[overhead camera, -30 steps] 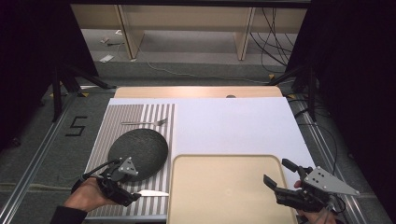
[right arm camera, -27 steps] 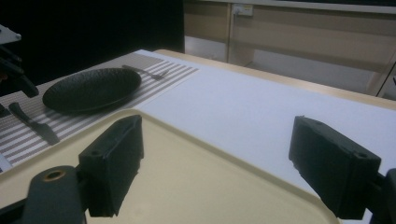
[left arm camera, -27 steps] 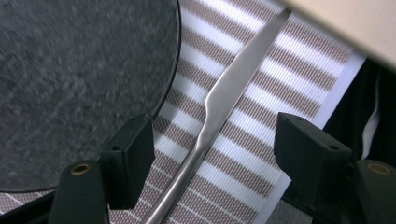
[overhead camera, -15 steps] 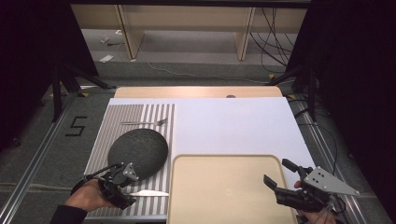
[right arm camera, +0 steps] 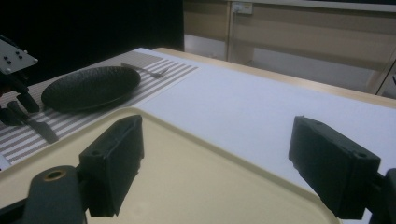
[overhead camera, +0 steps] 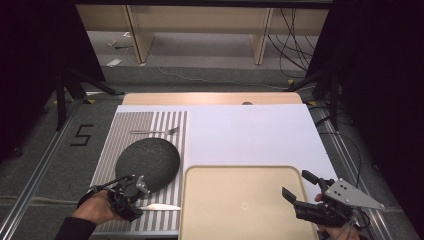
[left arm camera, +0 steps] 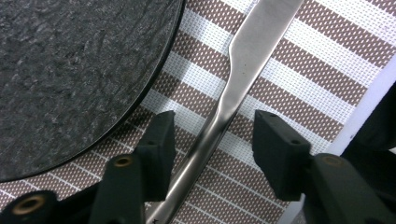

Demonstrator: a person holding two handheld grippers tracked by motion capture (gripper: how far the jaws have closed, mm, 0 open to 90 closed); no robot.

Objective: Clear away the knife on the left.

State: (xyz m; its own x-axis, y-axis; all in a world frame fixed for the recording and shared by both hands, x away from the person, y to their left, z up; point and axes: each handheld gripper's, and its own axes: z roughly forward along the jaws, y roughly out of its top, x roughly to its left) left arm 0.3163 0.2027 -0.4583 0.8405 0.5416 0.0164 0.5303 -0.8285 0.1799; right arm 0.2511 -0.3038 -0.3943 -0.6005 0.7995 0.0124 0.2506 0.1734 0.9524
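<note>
— at the near left corner of the table, what is the left gripper (overhead camera: 131, 200) doing?

— its jaws stand apart, straddling the handle of a knife (left arm camera: 224, 105) that lies flat on the striped placemat (overhead camera: 150, 122). neither pad touches the metal yet.

— which way does the knife run?

— in the high view, along the near edge, blade toward the beige tray (overhead camera: 245, 200). the handle passes lengthwise between the jaws, so closing would likely pinch it across its width.

— what crowds it?

— the dark plate (overhead camera: 148, 162) sits just beside the knife on the far side; the placemat's near edge is close on the other.

— and the right gripper (overhead camera: 306, 192)?

— released and empty, hovering at the tray's right edge, well apart from the knife. a fork (overhead camera: 155, 132) lies beyond the plate.
</note>
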